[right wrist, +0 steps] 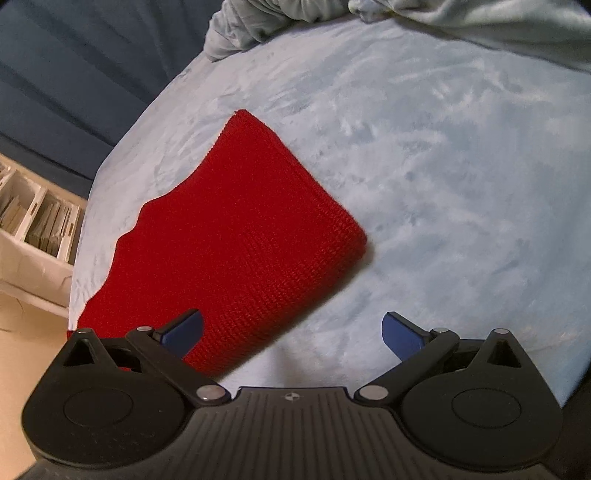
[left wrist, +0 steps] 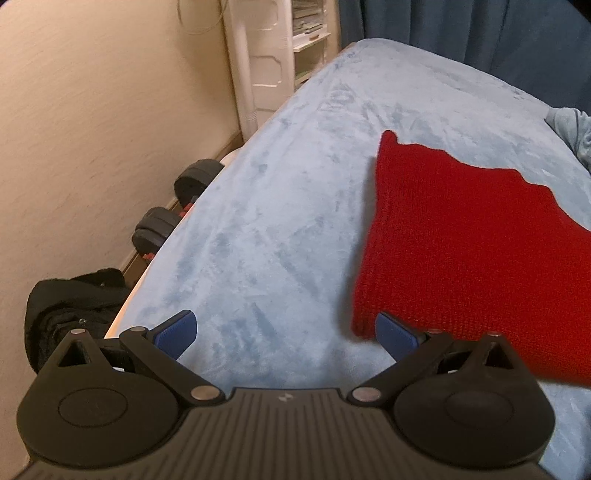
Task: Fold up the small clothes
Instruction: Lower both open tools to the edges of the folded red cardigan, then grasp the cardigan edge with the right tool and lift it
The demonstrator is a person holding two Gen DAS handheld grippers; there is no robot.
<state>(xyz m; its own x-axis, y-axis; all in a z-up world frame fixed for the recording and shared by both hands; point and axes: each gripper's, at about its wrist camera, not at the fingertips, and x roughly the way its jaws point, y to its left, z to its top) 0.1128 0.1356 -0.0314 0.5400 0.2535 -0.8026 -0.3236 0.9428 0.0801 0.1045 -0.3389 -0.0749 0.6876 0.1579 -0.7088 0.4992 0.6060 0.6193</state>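
Pale blue plush bed cover fills both views, and lying flat on it is the folded red knitted garment, layered into a thick wedge with one rounded folded edge and one wavy, stepped edge. Left tongs are spread wide, gripping nothing, hovering low over the cover; the right-hand blue pad sits just at the garment's near corner, though whether it actually touches the knit is hard to say from this angle. Right tongs are also released, spread apart, one blue pad over the red knit, the other over bare cover. Beyond the garment, a crumpled grey-blue cloth bunches at the bed's far end. Dark blue curtains hang behind. Beside the bed: black dumbbells, a black bag, white shelving.
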